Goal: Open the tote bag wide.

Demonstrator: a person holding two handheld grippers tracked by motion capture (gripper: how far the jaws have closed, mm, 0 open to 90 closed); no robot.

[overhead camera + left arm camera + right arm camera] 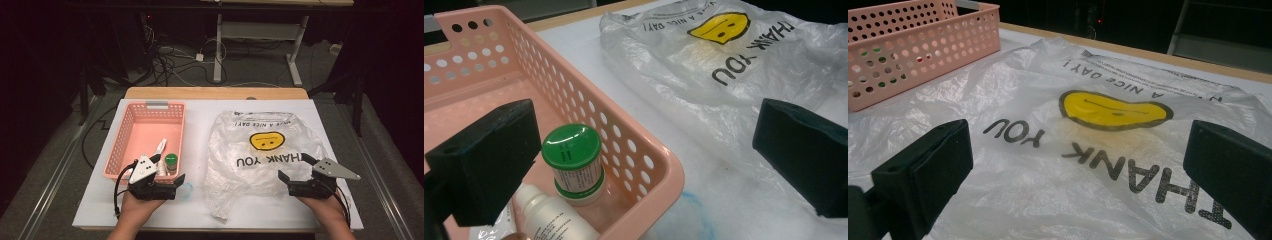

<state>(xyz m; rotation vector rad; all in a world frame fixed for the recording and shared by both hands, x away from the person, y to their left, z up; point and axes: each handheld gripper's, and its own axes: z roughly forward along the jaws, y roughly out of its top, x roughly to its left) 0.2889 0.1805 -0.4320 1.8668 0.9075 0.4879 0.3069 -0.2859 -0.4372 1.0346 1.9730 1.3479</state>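
**Both tongs wide open, one at the basket, one at the bag**

The pink basket [145, 140] serves as the landmark here. It stands on the left half of the white table [200, 210], long side running away from the person. In its near end stands a small jar with a green lid [572, 146], upright, and just beside it lies a white bottle [551, 217] on its side, its label facing up. A thin white tube [161, 146] lies a little farther into the basket. The things are bunched at the near end, which puts them within easy reach of the left hand.

The left tongs [172, 181] hover over the basket's near right corner, jaws spread wide with nothing between them. In the left gripper view the jar sits between the two pads but untouched, so this looks like a line-up for a grasp on the jar rather than a hold.

To the right of the basket, near it but apart, a thin clear plastic bag [260, 155] lies flat, printed with a yellow smiley and "THANK YOU". Its crumpled edge reaches toward the person. The right tongs [295, 175] rest at the bag's near right edge, also spread wide and empty. My reading is that they wait there to pinch the bag's rim and hold it open, so that things from the basket can go in.
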